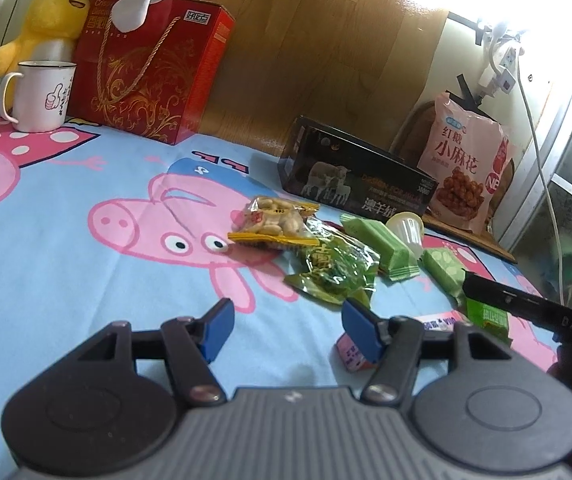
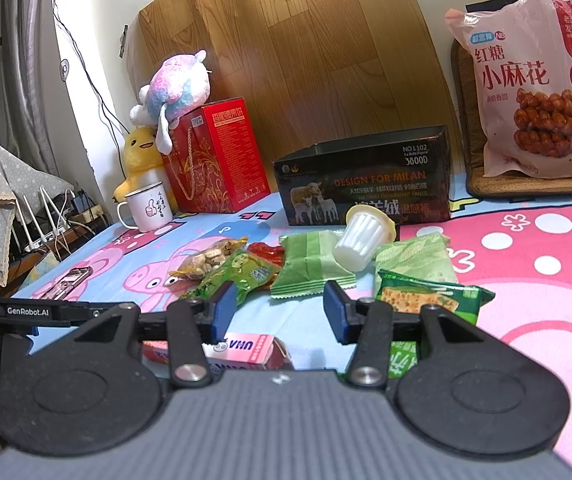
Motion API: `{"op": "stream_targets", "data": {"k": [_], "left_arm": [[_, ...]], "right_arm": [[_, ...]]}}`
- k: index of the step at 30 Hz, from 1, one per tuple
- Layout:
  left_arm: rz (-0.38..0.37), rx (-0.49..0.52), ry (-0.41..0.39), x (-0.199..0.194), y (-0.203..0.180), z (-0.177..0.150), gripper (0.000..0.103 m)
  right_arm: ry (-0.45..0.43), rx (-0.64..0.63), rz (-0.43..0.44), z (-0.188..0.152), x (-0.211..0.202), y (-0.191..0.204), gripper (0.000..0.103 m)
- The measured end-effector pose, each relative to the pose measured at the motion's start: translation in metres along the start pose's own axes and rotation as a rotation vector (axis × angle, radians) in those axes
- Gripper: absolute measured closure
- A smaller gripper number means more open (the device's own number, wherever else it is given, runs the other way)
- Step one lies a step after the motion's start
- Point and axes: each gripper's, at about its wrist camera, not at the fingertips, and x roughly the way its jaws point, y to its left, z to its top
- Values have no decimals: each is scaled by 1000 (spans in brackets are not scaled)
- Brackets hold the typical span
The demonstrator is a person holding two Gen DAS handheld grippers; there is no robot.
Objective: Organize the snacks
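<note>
Small snacks lie on a Peppa Pig sheet: a peanut packet [image 1: 272, 220] [image 2: 206, 260], a green pickle packet [image 1: 331, 270] [image 2: 242, 276], pale green wafer packs [image 1: 381, 240] [image 2: 309, 266], a white jelly cup [image 1: 405, 232] [image 2: 361, 240], a green cracker packet [image 2: 425, 296] and a pink UHA box [image 1: 351, 354] [image 2: 246, 350]. An open black box [image 1: 349, 184] [image 2: 365, 184] stands behind them. My left gripper [image 1: 286, 328] is open and empty, near the pickle packet. My right gripper [image 2: 276, 312] is open and empty above the pink box.
A red gift box [image 1: 146, 72] [image 2: 218, 156], plush toys [image 1: 42, 20] [image 2: 174, 84] and a white mug [image 1: 42, 96] [image 2: 148, 206] stand at the back left. A large pink snack bag [image 1: 461, 164] [image 2: 533, 84] leans at the back right. A wooden board [image 2: 286, 52] stands behind.
</note>
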Motion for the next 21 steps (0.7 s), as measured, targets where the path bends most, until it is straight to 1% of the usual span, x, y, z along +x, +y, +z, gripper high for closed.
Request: {"op": "stream_targets", "data": {"k": [21], "left_arm": [[-24, 17, -2, -1, -1, -1, 43]], "right_arm": [[1, 0, 1, 0, 1, 0, 52]]}}
